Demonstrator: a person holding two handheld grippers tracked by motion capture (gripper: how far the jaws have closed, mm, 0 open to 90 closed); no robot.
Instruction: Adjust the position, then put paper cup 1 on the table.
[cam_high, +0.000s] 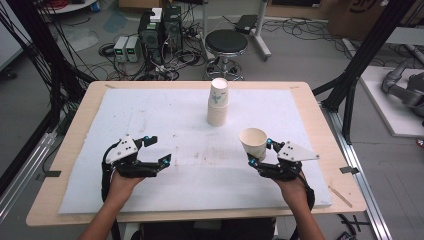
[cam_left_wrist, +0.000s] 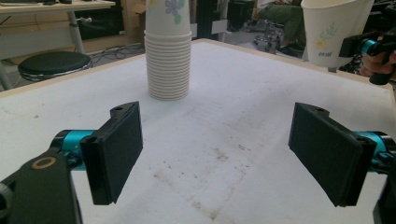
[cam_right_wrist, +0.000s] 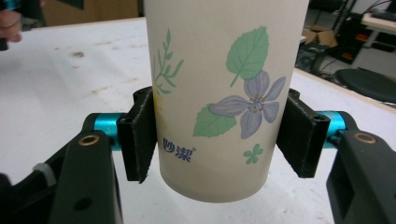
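Carrying step, by the look of it: cup (cam_high: 253, 142) clamped upright in right gripper (cam_high: 259, 152) jaws at near right of surface (cam_high: 170, 125), left gripper (cam_high: 157, 150) gaping empty, next likely setting down beside far stack (cam_high: 218, 102).

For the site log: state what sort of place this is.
Most likely a robotics lab or workshop, not a home. Computer towers stand on the floor amid tangled cables, a black frame flanks the padded table, and a grey robot arm lies on a bench at the right.
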